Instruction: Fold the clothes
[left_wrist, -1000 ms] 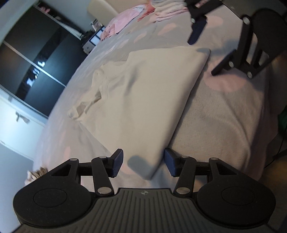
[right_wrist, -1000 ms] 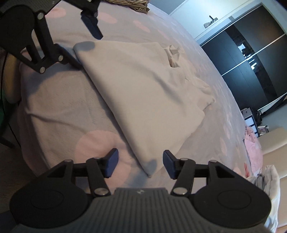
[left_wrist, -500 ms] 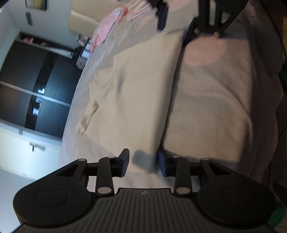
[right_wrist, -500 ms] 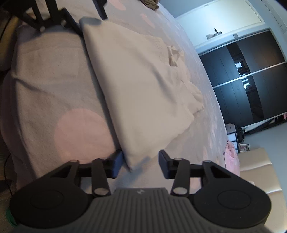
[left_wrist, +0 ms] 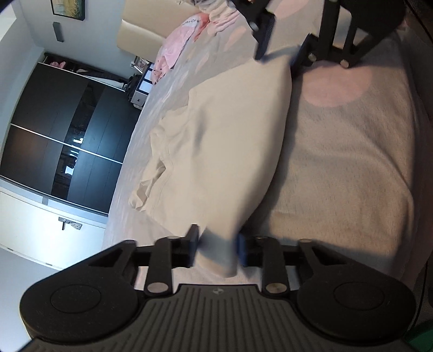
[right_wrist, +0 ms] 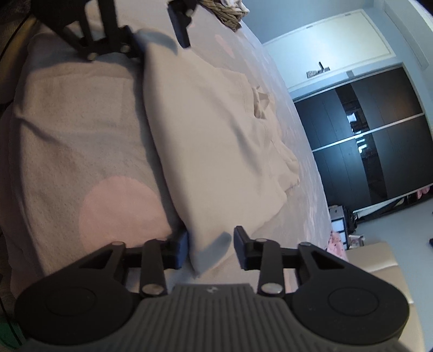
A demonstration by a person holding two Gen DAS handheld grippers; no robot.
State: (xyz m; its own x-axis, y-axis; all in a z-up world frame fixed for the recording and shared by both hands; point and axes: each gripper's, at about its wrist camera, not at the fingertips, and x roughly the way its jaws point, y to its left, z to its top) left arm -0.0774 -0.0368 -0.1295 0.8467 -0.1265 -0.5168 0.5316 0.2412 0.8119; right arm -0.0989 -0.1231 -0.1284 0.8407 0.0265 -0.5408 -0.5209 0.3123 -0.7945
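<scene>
Left gripper (left_wrist: pixel 216 247) pinching near corner of cream top (left_wrist: pixel 224 151); jaws just closing. Right gripper (right_wrist: pixel 209 245) closing round opposite corner, far pad not touching. Top on bed (left_wrist: pixel 346 173), partly folded; next fold pending.

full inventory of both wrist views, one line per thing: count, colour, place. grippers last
garment: 1, cream, partly folded, lying on the bed, near edge toward both grippers
bedspread: 1, grey with pink spots, under the garment
pink clothes: 1 pile, pink, far end of the bed
wardrobe: 1, black sliding doors, beyond the bed
basket: 1, woven brown, far edge of the bed
left gripper: 1, black with blue pads, jaws have just been closing, pads on one near corner of the garment
right gripper: 1, same colours, jaws have just been closing around the other near corner; one pad not yet touching
</scene>
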